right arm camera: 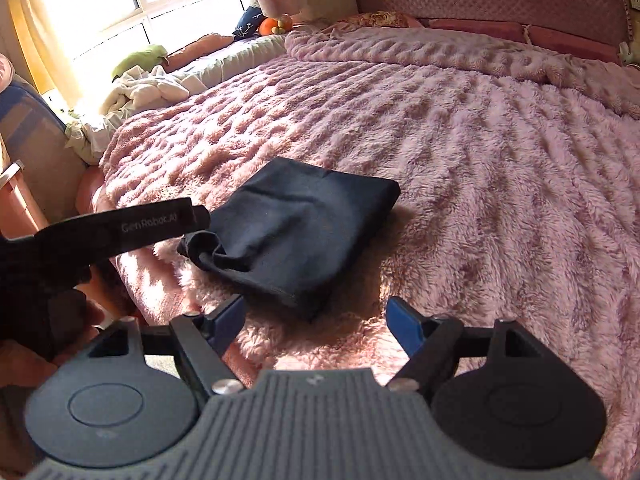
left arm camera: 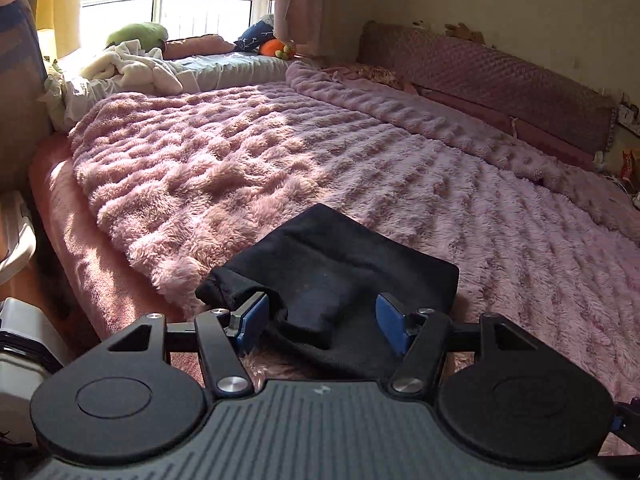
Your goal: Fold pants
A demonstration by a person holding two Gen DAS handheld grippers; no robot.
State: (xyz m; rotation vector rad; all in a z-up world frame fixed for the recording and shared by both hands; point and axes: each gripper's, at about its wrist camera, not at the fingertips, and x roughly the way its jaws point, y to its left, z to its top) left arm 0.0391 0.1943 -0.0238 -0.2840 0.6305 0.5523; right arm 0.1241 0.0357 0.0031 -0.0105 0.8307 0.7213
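The black pants lie folded into a compact bundle on the fluffy pink blanket near the bed's front edge. My left gripper is open, its blue pads on either side of the bundle's near edge, fabric between them but not clamped. In the right wrist view the pants lie just ahead of my right gripper, which is open and empty, a short way short of the bundle. The left gripper's black body reaches to the bundle's left end.
The bed's left edge drops to the floor. A white crumpled blanket, a green plush and cushions lie by the window. A quilted pink headboard stands at the far right. White objects stand on the floor at left.
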